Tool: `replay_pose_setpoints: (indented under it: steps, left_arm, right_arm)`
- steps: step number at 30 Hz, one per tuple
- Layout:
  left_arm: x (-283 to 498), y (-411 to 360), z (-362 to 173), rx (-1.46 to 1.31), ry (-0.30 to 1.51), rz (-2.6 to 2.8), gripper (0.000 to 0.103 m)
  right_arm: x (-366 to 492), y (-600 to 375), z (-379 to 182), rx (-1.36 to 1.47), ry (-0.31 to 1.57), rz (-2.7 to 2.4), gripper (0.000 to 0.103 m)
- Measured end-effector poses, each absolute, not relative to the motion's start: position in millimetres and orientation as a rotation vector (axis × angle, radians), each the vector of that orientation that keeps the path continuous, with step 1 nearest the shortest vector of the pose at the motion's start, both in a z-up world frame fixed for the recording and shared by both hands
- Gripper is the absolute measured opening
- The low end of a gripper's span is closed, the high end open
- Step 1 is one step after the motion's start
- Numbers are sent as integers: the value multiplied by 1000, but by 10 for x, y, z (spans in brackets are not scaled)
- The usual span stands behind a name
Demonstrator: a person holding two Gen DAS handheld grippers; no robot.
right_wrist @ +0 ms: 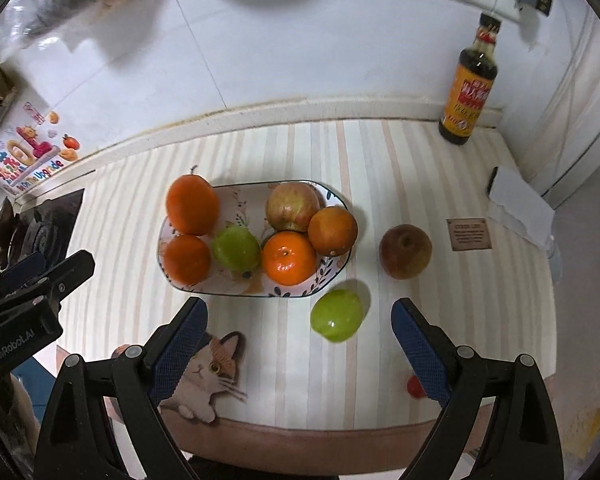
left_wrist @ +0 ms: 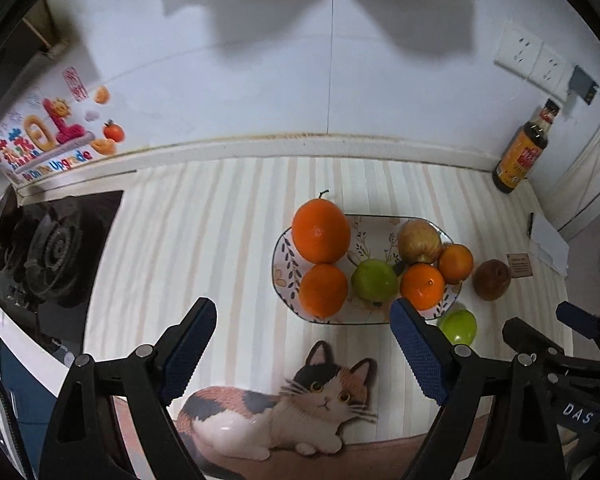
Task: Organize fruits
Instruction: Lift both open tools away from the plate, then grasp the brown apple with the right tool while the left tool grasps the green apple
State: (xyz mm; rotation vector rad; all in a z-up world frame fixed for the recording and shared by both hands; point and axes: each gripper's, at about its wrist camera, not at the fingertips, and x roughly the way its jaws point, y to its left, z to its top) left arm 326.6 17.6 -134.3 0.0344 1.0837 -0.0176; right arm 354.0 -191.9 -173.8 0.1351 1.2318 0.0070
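An oval patterned plate (right_wrist: pixel 332 194) (left_wrist: pixel 284 244) on the striped mat holds several oranges (right_wrist: pixel 288 258), a green fruit (right_wrist: pixel 236 248) and a red-yellow apple (right_wrist: pixel 292 206). A loose green fruit (right_wrist: pixel 337 315) (left_wrist: pixel 458 326) lies on the mat just in front of the plate's right end. A loose brownish-red apple (right_wrist: pixel 405 251) (left_wrist: pixel 491 280) lies right of the plate. My right gripper (right_wrist: pixel 300 334) is open and empty, above the mat with the loose green fruit between its fingers' line. My left gripper (left_wrist: pixel 304 340) is open and empty, in front of the plate.
A dark sauce bottle (right_wrist: pixel 470 88) stands at the back right by the wall. A gas stove (left_wrist: pixel 48 252) is at the left. A small brown card (right_wrist: pixel 469 234) and white paper (right_wrist: pixel 520 204) lie at the right. A small red thing (right_wrist: pixel 414 387) sits near the mat's front edge.
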Motion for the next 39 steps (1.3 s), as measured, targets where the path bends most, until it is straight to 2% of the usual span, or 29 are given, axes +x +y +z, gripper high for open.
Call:
replay_pose_setpoints:
  steps: [10, 21, 22, 23, 24, 32, 37, 39]
  left_arm:
    - [2790, 214, -934, 74, 989, -34, 89]
    - [2672, 287, -871, 30, 998, -66, 89]
    - [2682, 270, -882, 31, 1004, -74, 92]
    - [2699, 239, -901, 33, 1009, -87, 101]
    - [2717, 208, -921, 39, 1011, -94, 103]
    - [3014, -399, -1401, 83, 1106, -135, 103]
    - [3351, -984, -1997, 122, 1282, -179, 103]
    - [3476, -1191, -2253, 144, 1340, -188, 103]
  right_arm:
    - [3068, -1792, -1126, 127, 1121, -20, 95]
    - [2852, -1707, -946, 183, 1104, -13, 95]
    - [2849, -1745, -952, 216, 1109, -4, 97]
    - [2854, -1791, -970, 241, 1107, 0, 99]
    - [2855, -1842, -979, 260, 1101, 2, 99]
    - [3078, -2642, -1478, 435, 1192, 1, 99]
    - [3390, -3236, -2102, 563, 1281, 16, 99]
    - [3551, -3423, -2378, 596, 1312, 22, 95]
